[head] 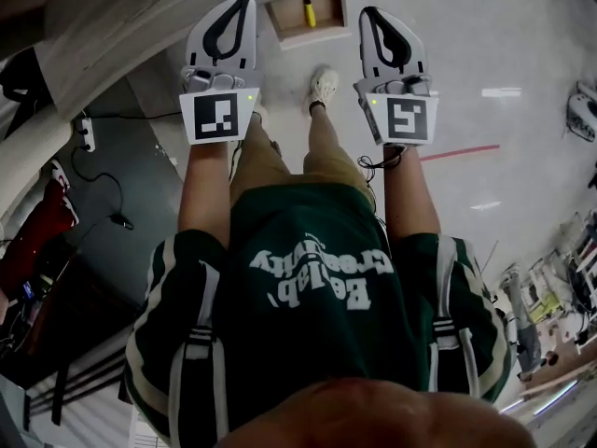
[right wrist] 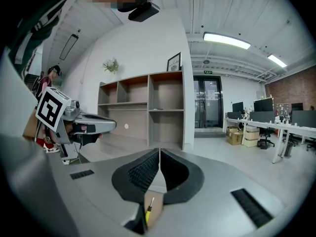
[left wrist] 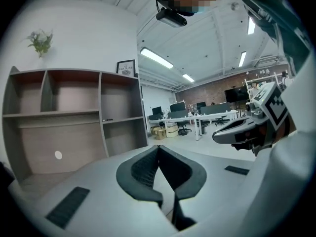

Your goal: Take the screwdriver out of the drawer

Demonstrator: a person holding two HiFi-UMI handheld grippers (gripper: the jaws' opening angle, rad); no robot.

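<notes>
As seen in the head view, the left gripper (head: 244, 3) and right gripper (head: 369, 14) are held side by side, both clenched on nothing. The yellow-handled screwdriver (head: 309, 10) lies in the open drawer (head: 283, 23), top centre. In the left gripper view, empty shelving (left wrist: 74, 117) is faced. In the right gripper view, the screwdriver is glimpsed beneath the shut jaws. The approach is judged under way; next, jaws must be opened and lowered around the handle.

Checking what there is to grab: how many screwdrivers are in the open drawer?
1. The yellow-handled screwdriver lies near the middle of the open drawer. The drawer's back end is covered, so another may be hidden there.
</notes>
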